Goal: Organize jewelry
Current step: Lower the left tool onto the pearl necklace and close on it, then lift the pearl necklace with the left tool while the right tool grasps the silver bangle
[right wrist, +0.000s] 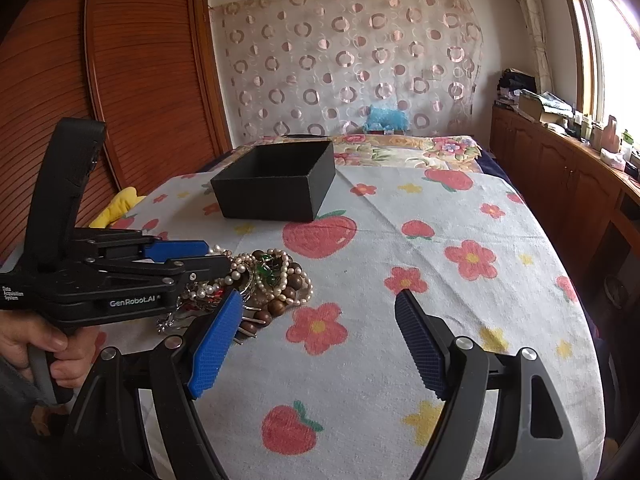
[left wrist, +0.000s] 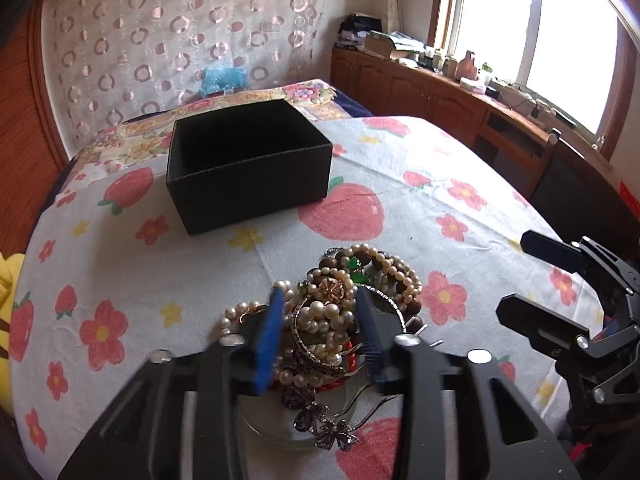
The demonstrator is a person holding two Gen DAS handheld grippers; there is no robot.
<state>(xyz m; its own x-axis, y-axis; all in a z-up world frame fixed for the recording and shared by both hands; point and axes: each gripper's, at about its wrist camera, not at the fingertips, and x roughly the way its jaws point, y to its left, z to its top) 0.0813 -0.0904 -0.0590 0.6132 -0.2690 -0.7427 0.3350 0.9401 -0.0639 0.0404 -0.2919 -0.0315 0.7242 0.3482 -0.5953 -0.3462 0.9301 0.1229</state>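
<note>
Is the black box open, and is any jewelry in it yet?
Open: the black box has no lid on it. What shows of its interior is dark and bare, but the floor is hidden. The jewelry pile lies on the cloth.

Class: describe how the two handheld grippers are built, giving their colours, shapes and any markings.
Both have black slotted frames with silver rivets and blue textured pads. The left gripper has a tall black handle and white lettering, "GenRobot.AI" and "Data Acquisition System". The right gripper looks matching.

One black box (left wrist: 256, 188), one jewelry heap (left wrist: 340, 320), two claws.
</note>
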